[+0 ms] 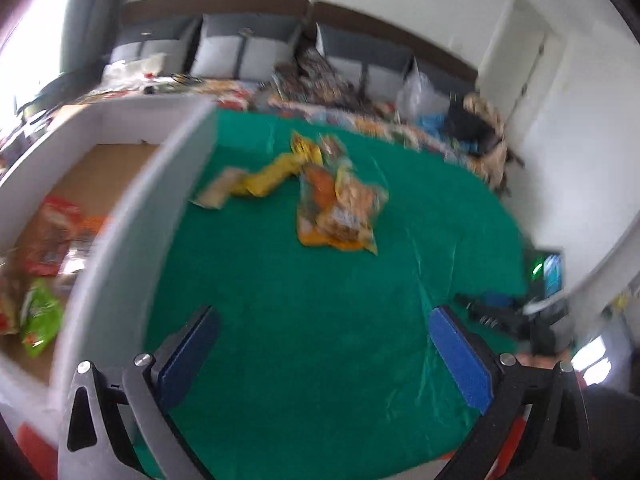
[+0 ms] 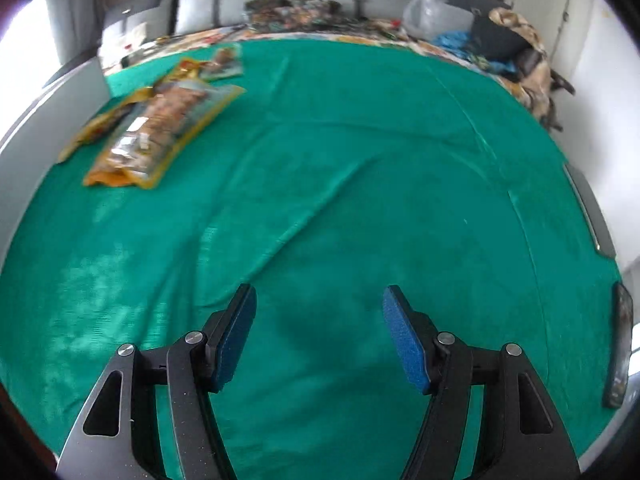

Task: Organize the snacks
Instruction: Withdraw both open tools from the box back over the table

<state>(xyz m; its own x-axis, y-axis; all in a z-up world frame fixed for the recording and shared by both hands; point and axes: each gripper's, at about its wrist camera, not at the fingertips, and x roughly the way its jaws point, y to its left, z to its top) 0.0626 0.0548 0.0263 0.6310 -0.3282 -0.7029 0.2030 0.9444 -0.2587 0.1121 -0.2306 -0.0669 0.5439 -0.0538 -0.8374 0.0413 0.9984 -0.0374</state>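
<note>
Both claws hang released and empty over the green cloth (image 2: 360,152): left claw (image 1: 320,344), right claw (image 2: 320,332). Loose snack packets (image 1: 340,204) lie at twelve o'clock of the left claw; more packets (image 1: 44,264) sit in the white box (image 1: 132,240) at nine o'clock.

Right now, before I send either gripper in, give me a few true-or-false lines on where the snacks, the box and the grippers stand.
1. Both grippers are empty. True: the left gripper and the right gripper are open over bare green cloth.
2. Every snack is already in the box. False: a pile of packets lies on the cloth outside it.
3. The box holds a green packet and a red packet. True.
4. The right gripper is pressing on the big orange packet. False: that packet lies well away from its fingers.
</note>
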